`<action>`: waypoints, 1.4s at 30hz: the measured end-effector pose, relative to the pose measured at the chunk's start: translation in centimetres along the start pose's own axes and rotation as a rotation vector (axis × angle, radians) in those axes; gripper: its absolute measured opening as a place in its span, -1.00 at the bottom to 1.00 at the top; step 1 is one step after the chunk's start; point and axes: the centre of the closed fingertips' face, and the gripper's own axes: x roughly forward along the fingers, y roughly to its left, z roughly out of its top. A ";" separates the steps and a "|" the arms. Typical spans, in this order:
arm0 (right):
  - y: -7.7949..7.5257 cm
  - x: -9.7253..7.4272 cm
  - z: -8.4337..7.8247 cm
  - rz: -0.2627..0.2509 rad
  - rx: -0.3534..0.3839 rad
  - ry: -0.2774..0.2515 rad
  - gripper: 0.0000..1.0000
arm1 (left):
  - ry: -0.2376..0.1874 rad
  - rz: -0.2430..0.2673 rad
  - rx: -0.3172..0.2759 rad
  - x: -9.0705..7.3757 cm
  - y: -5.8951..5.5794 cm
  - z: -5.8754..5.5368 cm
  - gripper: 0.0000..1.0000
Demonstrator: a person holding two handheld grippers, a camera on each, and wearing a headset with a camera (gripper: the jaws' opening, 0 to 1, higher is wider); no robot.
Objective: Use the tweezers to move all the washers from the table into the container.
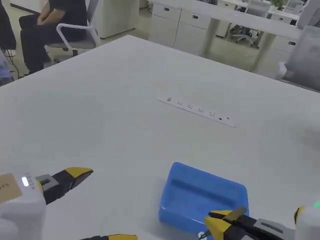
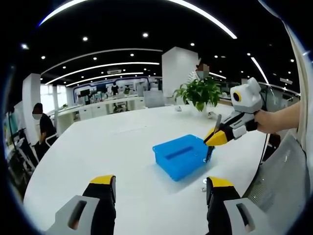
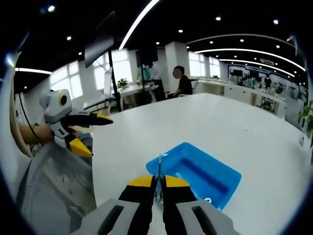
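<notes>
Left gripper view shows a small pale speck (image 2: 204, 181), probably a washer, on the white surface (image 1: 125, 100) just beside the blue container (image 2: 178, 155). Above it, the tweezers (image 2: 209, 154) point down from the right gripper (image 3: 157, 182), whose jaws are pressed together on them. The step looks like a pick-up, so the next move calls for lowering the tips onto the speck and nipping it. The left gripper (image 2: 161, 181) hovers low and level to the side, jaws spread and empty.
</notes>
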 end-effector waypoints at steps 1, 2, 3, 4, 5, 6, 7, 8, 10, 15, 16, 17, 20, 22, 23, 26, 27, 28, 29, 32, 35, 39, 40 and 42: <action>0.0 -0.1 0.2 0.000 0.001 -0.003 -0.96 | -0.001 0.001 0.000 0.0 0.0 0.0 0.53; -0.1 -0.1 0.4 -0.002 0.001 -0.006 -0.96 | -0.001 0.001 0.000 0.0 0.0 0.0 0.53; -0.2 -0.2 0.5 -0.006 -0.001 -0.010 -0.96 | -0.002 0.000 -0.001 0.0 0.0 0.0 0.53; -0.3 -0.2 0.6 -0.007 0.000 -0.010 -0.96 | -0.002 0.000 -0.001 0.0 0.0 0.0 0.53; -0.4 -0.2 0.7 -0.010 0.002 -0.011 -0.96 | -0.001 0.000 -0.001 0.0 0.0 0.0 0.53; -0.6 -0.3 0.8 -0.016 0.001 -0.014 -0.95 | 0.001 0.001 0.001 0.0 0.1 0.0 0.52; -0.8 -0.4 0.9 -0.020 0.001 -0.018 -0.95 | 0.001 0.000 0.001 0.0 0.0 0.0 0.52; -1.0 -0.5 1.0 -0.021 0.003 -0.019 -0.95 | 0.000 -0.001 0.000 0.0 0.0 0.0 0.52; -1.4 -0.5 1.1 -0.030 0.010 -0.026 -0.95 | 0.001 -0.001 0.000 0.0 0.0 0.0 0.52; -2.2 -0.6 1.4 -0.047 0.018 -0.034 -0.95 | 0.006 -0.006 0.002 0.1 -0.1 -0.1 0.52; -2.5 -0.6 1.5 -0.051 0.022 -0.038 -0.95 | 0.007 -0.007 0.001 0.1 -0.1 -0.1 0.52; -2.7 -0.5 1.5 -0.056 0.027 -0.042 -0.95 | 0.008 -0.007 0.002 0.1 -0.1 -0.1 0.52; -3.5 -0.3 1.6 -0.071 0.043 -0.047 -0.95 | 0.009 -0.010 0.001 0.1 -0.1 -0.2 0.52; -4.1 -0.1 1.6 -0.081 0.058 -0.047 -0.95 | 0.011 -0.011 0.003 0.1 -0.2 -0.2 0.52; -4.4 0.0 1.6 -0.082 0.061 -0.049 -0.95 | 0.011 -0.012 0.003 0.1 -0.2 -0.2 0.52; -5.1 0.5 1.3 -0.091 0.065 -0.035 -0.95 | 0.013 -0.010 0.002 0.1 -0.1 -0.3 0.52; -5.2 0.6 1.1 -0.092 0.064 -0.029 -0.95 | 0.013 -0.011 0.001 0.1 -0.1 -0.3 0.51; -5.4 0.8 1.0 -0.093 0.063 -0.023 -0.95 | 0.014 -0.011 0.000 0.1 -0.1 -0.3 0.51; -5.5 1.0 0.8 -0.087 0.060 -0.013 -0.95 | 0.016 -0.009 0.000 0.1 -0.1 -0.3 0.51; -5.9 1.4 0.5 -0.087 0.053 0.002 -0.95 | 0.015 -0.009 0.000 0.1 -0.1 -0.3 0.51; -6.1 1.8 0.1 -0.086 0.048 0.013 -0.95 | 0.015 -0.008 0.000 0.1 -0.1 -0.3 0.51; -6.5 2.3 -0.4 -0.081 0.044 0.034 -0.95 | 0.017 -0.008 0.003 0.1 -0.1 -0.3 0.51; -6.5 2.5 -0.6 -0.081 0.042 0.040 -0.95 | 0.018 -0.008 0.003 0.1 -0.1 -0.3 0.51; -6.7 2.7 -0.9 -0.081 0.040 0.047 -0.95 | 0.017 -0.008 0.001 0.1 -0.1 -0.3 0.50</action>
